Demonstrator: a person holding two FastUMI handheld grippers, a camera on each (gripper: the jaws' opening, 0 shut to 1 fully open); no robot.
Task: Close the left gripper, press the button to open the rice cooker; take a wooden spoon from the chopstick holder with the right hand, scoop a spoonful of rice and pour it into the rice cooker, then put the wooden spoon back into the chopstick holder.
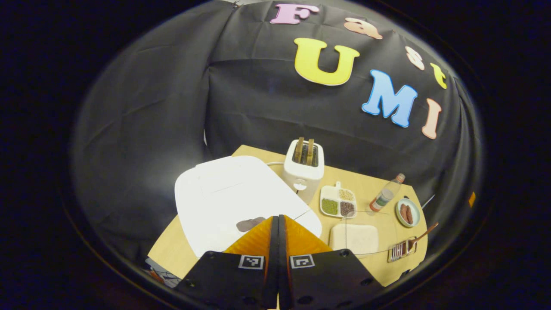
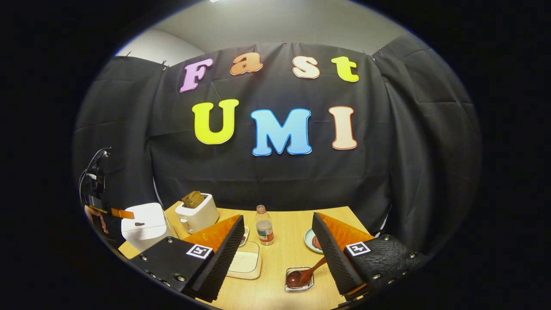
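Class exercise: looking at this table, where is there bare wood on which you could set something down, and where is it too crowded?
Free: the strip in front of the water bottle, between the rice container and the spoon holder; also the near-left corner beside the rice cooker. Crowded: the back, where toaster, divided grain dish, bottle and small plate sit close together.

Black cloth [image 2: 275,172], creased and pinned along its top edge, drapes the booth behind and beside a light wooden table [image 2: 284,258], with a pale plain wall [image 2: 275,21] rising above it under soft light.
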